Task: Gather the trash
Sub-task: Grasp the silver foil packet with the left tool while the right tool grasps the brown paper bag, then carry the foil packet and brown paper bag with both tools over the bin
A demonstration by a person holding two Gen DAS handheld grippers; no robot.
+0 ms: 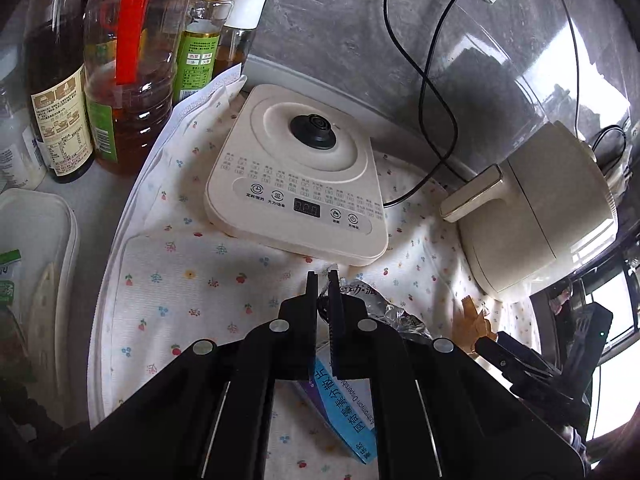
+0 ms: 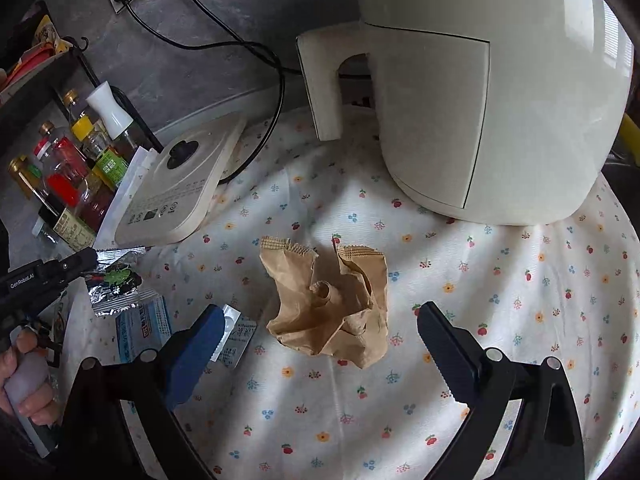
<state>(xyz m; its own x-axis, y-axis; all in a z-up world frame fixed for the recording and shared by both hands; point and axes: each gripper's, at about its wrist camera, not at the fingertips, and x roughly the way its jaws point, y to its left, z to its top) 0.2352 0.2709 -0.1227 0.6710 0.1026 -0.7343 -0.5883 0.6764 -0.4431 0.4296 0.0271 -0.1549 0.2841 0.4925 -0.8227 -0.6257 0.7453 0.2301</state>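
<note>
While left fingers (image 1: pixel 323 276) clench one foil wrapper (image 2: pixel 114 280), right fingers (image 2: pixel 318 312) gape — one brown bag (image 2: pixel 328 304) between.

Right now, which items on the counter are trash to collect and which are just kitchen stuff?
Trash:
- silver foil wrapper, pinched in the left gripper
- crumpled brown paper bag, between the open jaws of the right gripper
- blue medicine box
- blister pack

Just lying about:
- kettle base
- air fryer
- oil and sauce bottles
- floral cloth
</note>
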